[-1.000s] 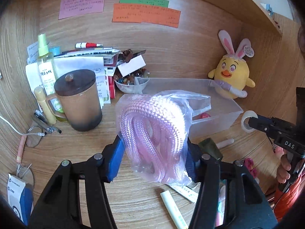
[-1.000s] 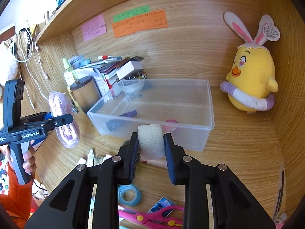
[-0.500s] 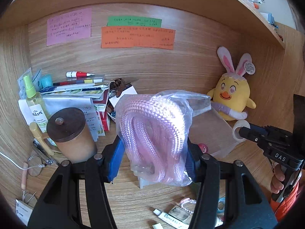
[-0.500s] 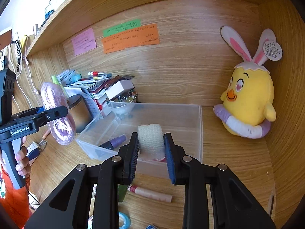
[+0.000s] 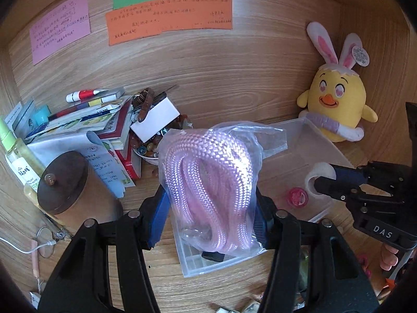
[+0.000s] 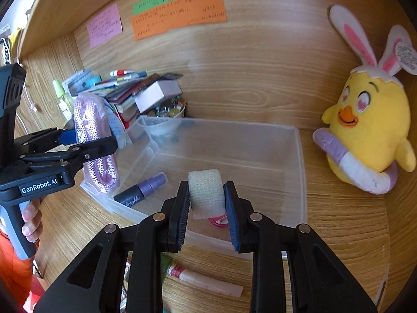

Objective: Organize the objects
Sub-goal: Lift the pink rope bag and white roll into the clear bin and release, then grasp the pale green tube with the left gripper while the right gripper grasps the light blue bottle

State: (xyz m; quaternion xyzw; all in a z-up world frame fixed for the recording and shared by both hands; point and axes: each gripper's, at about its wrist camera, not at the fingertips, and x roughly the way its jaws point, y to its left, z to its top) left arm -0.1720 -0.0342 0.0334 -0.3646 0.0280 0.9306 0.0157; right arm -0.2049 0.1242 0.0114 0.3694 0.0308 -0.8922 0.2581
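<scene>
My left gripper (image 5: pixel 208 216) is shut on a clear bag of pink braided rope (image 5: pixel 208 182) and holds it above the left end of the clear plastic bin (image 5: pixel 323 154). In the right wrist view the same gripper (image 6: pixel 86 143) and the rope bag (image 6: pixel 93 146) hang over the bin's left edge. My right gripper (image 6: pixel 207 203) is shut on a cream bandage roll (image 6: pixel 206 190) above the front of the bin (image 6: pixel 299 172); it shows in the left wrist view (image 5: pixel 320 180) too. In the bin lie a purple spray bottle (image 6: pixel 143 190) and a pink round tin (image 5: pixel 297 197).
A yellow bunny-eared chick plush (image 6: pixel 370 130) sits right of the bin. A pile of books and pens (image 5: pixel 86 120), a bowl of beads (image 5: pixel 153 148), a brown lidded mug (image 5: pixel 70 190) and a spray bottle (image 5: pixel 18 161) stand at the left. A tube (image 6: pixel 206 279) lies before the bin.
Both grippers have moved forward toward the back wall with their loads. The rope bag now hangs over the bin's left end and the bandage roll over its front.
</scene>
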